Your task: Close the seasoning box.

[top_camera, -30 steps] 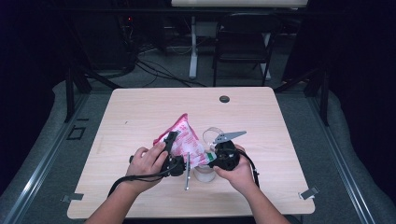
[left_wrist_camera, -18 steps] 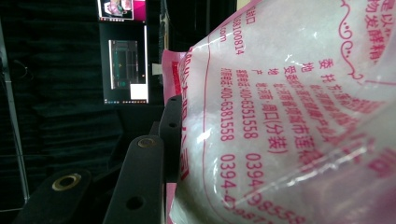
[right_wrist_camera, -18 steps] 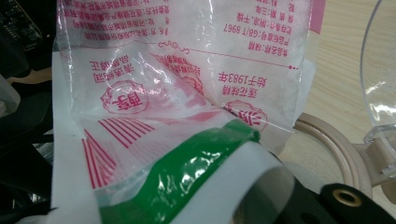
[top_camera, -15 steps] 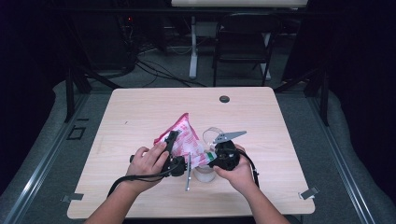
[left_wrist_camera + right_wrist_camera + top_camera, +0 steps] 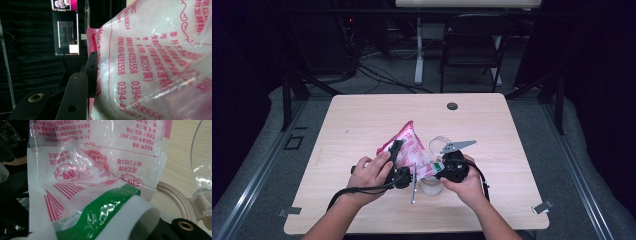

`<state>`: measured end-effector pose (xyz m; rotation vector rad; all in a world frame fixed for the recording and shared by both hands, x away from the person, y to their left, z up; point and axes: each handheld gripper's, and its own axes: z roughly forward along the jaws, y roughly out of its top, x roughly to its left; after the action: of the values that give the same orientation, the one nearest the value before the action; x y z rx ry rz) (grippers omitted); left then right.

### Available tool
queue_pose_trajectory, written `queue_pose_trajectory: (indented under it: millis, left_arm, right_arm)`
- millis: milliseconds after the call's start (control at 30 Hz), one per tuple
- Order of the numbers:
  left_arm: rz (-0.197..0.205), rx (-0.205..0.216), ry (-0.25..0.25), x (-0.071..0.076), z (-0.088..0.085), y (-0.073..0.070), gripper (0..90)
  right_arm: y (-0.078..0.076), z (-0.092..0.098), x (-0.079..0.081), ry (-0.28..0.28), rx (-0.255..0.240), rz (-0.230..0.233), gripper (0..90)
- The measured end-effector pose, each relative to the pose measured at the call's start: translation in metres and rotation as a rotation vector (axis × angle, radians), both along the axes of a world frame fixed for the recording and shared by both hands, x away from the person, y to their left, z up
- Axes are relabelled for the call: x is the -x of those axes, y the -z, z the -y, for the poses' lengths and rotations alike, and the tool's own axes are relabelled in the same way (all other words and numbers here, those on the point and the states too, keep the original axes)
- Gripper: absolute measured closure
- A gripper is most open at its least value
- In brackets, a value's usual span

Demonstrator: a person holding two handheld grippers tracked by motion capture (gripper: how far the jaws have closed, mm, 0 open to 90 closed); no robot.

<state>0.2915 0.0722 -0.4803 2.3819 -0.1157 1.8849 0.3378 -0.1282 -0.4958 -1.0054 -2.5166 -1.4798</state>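
Note:
A pink-and-white plastic bag (image 5: 411, 142) with red print is held above the table (image 5: 362, 120) between both grippers. My left gripper (image 5: 397, 148) is shut on its left side; in the left gripper view one black finger (image 5: 91, 72) presses the bag (image 5: 155, 62), and the other is hidden behind it. My right gripper (image 5: 437, 170) is shut on the bag's lower right end, where a green-and-white strip (image 5: 110, 205) folds over the clear film (image 5: 100, 157). Under that end stands a clear jar (image 5: 431, 186) with a beige ring (image 5: 175, 197) and a hinged clear lid (image 5: 202, 157).
A black round grommet (image 5: 452, 106) sits near the table's far edge. Beyond the table are a folding chair (image 5: 472, 45), a desk leg and cables on the floor. A lit monitor (image 5: 66, 37) glows in the dark background.

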Motion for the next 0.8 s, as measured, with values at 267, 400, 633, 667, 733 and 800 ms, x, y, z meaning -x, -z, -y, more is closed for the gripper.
queue_pose_trajectory:
  millis: [267,400,633,667,733,800]
  left_arm:
    - [-0.016,-0.005,-0.018,-0.0006,-0.0012,-0.0019,66.7]
    - [-0.022,-0.002,-0.018,-0.0011,-0.0016,-0.001,67.0]
    - [-0.024,-0.014,-0.019,-0.002,-0.0021,-0.0002,67.3]
    - [-0.022,-0.015,-0.019,-0.0022,-0.0024,-0.0003,67.3]
    - [-0.023,-0.008,-0.021,-0.0022,-0.0029,0.0,67.3]
    - [-0.022,-0.01,-0.023,-0.0022,-0.0032,-0.0002,67.3]
  right_arm:
    - [-0.0038,0.0011,0.0014,-0.001,0.0,0.014,90.0]
    - [-0.0051,0.0009,0.0022,-0.004,0.012,0.02,90.0]
    - [-0.0062,0.0021,0.0016,-0.01,0.036,0.02,88.0]
    - [-0.0063,0.0022,0.0016,-0.009,0.033,0.018,87.6]
    - [-0.0063,0.0028,0.0015,-0.006,0.028,0.016,86.5]
    - [-0.0068,0.0038,0.0011,-0.014,0.03,0.015,84.8]
